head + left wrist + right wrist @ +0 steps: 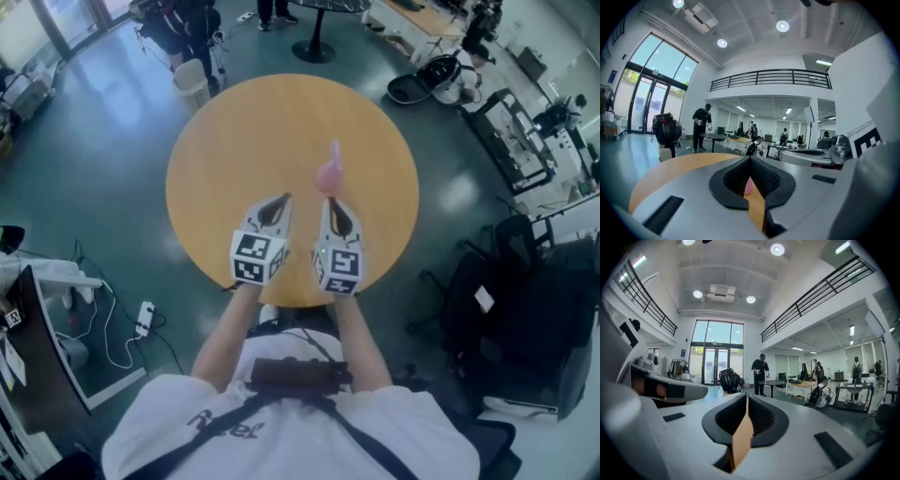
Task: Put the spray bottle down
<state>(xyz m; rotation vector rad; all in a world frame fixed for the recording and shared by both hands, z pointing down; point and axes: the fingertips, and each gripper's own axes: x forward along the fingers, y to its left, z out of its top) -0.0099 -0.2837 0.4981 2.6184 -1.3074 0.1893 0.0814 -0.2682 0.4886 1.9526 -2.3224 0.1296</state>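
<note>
A pink spray bottle [329, 173] stands upright on the round wooden table [244, 141], right of its middle. Both grippers hang side by side above the table's near edge, pointing away from me. My right gripper [330, 202] has its tip just short of the bottle, apart from it, and its jaws are shut with nothing in them [747, 399]. My left gripper [284, 199] is to the bottle's left, jaws also shut and empty [750, 161]. In the left gripper view a sliver of the pink bottle [748, 186] shows through the slit below the closed tips.
A white bin [192, 84] stands on the floor beyond the table. A black office chair [506, 291] is to the right, and desks with cables and a power strip [143, 319] to the left. A person in black [701, 127] stands at a small table far off.
</note>
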